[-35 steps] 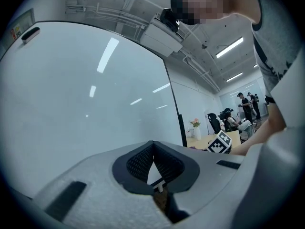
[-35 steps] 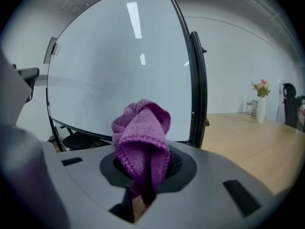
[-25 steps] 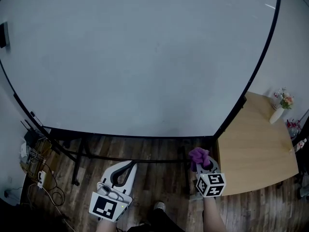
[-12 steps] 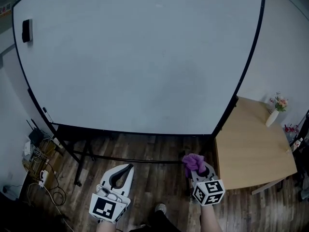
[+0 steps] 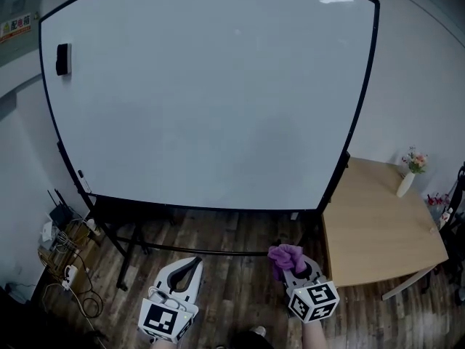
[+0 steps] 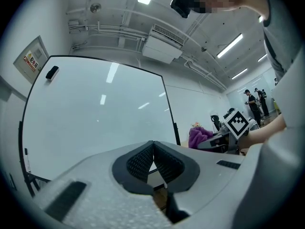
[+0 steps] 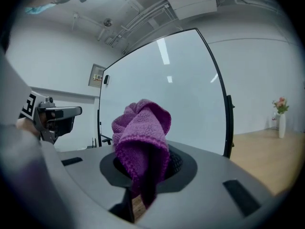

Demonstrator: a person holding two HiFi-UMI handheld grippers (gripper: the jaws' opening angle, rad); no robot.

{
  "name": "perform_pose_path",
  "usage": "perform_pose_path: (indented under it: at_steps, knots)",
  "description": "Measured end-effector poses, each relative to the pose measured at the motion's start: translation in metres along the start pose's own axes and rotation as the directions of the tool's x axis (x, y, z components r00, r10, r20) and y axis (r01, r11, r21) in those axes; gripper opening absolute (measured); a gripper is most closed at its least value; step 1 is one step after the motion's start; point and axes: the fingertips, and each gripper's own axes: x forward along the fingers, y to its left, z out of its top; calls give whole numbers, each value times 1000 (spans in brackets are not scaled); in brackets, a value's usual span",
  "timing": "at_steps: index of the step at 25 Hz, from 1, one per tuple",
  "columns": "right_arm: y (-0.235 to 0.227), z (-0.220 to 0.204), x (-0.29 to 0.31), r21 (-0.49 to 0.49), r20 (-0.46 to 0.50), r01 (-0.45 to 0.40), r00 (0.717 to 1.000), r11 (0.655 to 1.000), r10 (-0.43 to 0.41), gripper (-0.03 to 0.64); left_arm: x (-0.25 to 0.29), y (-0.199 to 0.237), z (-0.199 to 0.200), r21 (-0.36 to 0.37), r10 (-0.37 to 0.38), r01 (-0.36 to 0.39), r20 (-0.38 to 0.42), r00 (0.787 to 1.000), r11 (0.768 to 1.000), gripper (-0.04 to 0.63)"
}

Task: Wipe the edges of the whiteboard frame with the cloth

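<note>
A large whiteboard [image 5: 211,93] with a thin black frame [image 5: 365,86] stands on a black stand ahead of me; it also fills the left gripper view [image 6: 95,113] and the right gripper view [image 7: 181,94]. My right gripper [image 5: 290,264] is shut on a purple knitted cloth [image 5: 285,257], which bunches up above the jaws [image 7: 142,132]. It hangs low, below the board's bottom right corner and apart from it. My left gripper [image 5: 190,265] is shut with nothing in it [image 6: 152,159], low and left of the right one.
A black eraser [image 5: 63,58] sticks to the board's upper left. A light wooden table [image 5: 378,224] stands right of the board, bearing a white vase of flowers [image 5: 407,174]. Cables and a power strip [image 5: 65,267] lie on the wooden floor at left.
The view has tilted upward, so the whole board with its top edge and eraser now shows. Both grippers sit lower in the picture, still shut; the cloth stays in the right one.
</note>
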Motion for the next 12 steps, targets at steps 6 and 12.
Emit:
perform_pose_path:
  at_steps: [6, 12]
  knots:
    - [15, 19, -14, -43, 39, -46, 998, 998, 48, 77, -12, -2, 11, -3, 42, -42, 16, 999, 999, 17]
    - [17, 33, -29, -63, 59, -87, 994, 994, 90, 77, -22, -17, 22, -7, 85, -85, 4, 996, 996, 17]
